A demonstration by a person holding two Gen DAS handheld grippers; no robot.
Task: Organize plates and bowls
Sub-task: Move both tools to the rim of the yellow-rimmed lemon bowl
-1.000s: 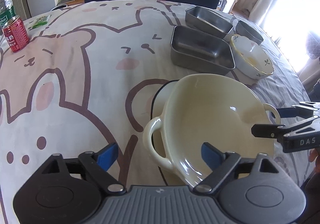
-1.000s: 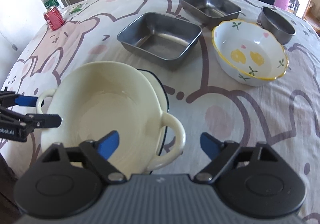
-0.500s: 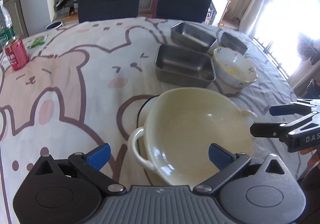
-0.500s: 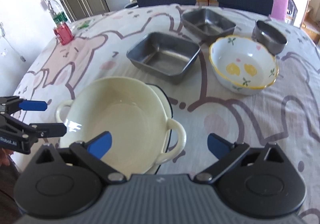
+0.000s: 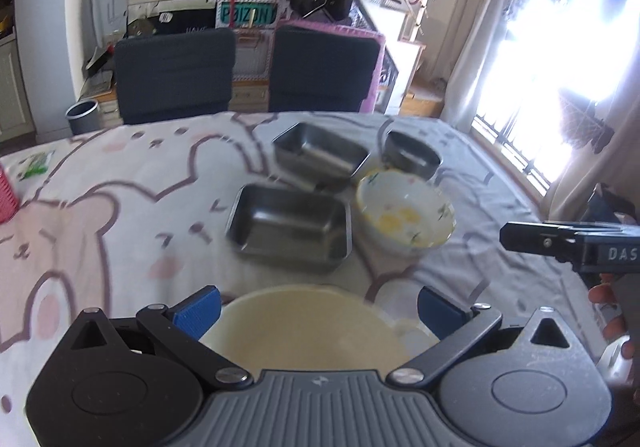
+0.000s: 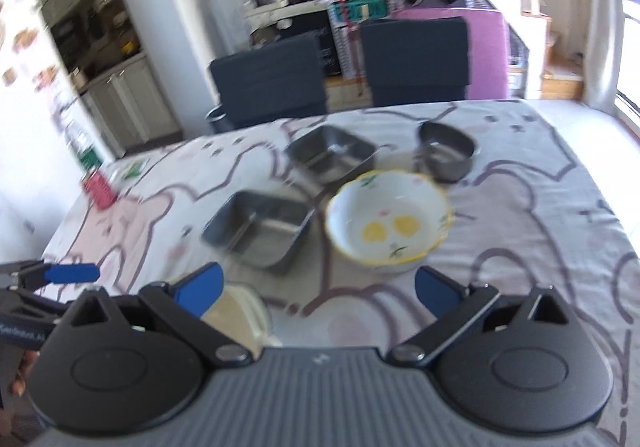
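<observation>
Both grippers are hovering with jaws spread wide and nothing between them: left gripper (image 5: 318, 305), right gripper (image 6: 318, 289). A glossy cream bowl (image 5: 308, 323) is sitting freed on the bear-print tablecloth (image 5: 120, 223) just below them, likely so another dish can be fetched

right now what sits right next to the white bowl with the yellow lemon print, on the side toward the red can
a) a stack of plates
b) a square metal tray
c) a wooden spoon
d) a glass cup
b: in the right wrist view the lemon-print bowl has a square metal tray just beside it on the side toward the red can.
</observation>
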